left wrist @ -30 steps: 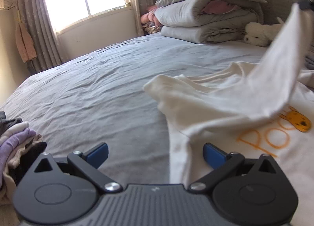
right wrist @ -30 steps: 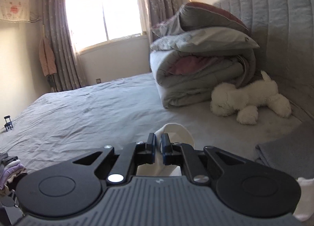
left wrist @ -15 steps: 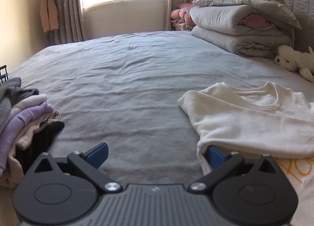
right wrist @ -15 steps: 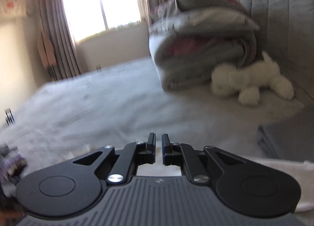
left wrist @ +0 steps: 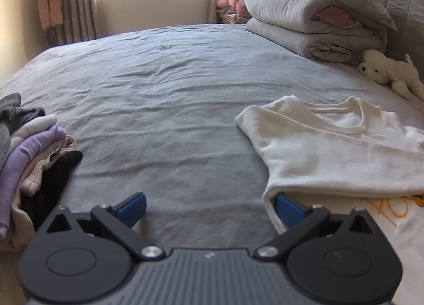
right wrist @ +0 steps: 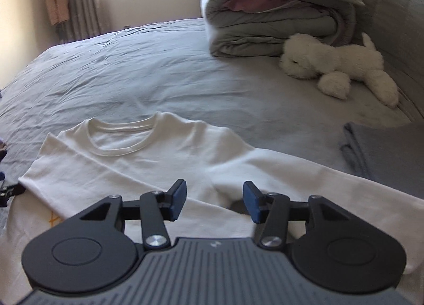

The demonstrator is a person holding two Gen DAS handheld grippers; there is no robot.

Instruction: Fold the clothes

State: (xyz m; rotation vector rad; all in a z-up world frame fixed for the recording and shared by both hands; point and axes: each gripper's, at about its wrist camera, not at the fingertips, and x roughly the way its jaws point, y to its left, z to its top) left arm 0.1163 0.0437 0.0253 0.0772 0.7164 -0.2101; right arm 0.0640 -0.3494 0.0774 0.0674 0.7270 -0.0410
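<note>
A cream long-sleeved shirt [right wrist: 137,162] with orange print lies flat on the grey bed, collar away from me, one sleeve folded across its chest. In the left wrist view the shirt [left wrist: 336,151] fills the right side. My left gripper [left wrist: 209,208] is open just above the sheet; its right finger pad [left wrist: 287,209] sits tucked under the shirt's left folded edge. My right gripper [right wrist: 213,200] is open over the folded sleeve, nothing between its fingers.
A stack of folded clothes [left wrist: 29,156] sits at the bed's left edge. Folded grey quilts [right wrist: 275,16] and a white plush dog [right wrist: 336,66] lie toward the headboard. A folded grey cloth [right wrist: 384,151] lies right of the shirt. Bare sheet [left wrist: 159,109] stretches ahead.
The right gripper, shut on the lifted sleeve a second ago, has laid it across the shirt and opened. The left gripper has stayed open and shifted beside the shirt's left edge.
</note>
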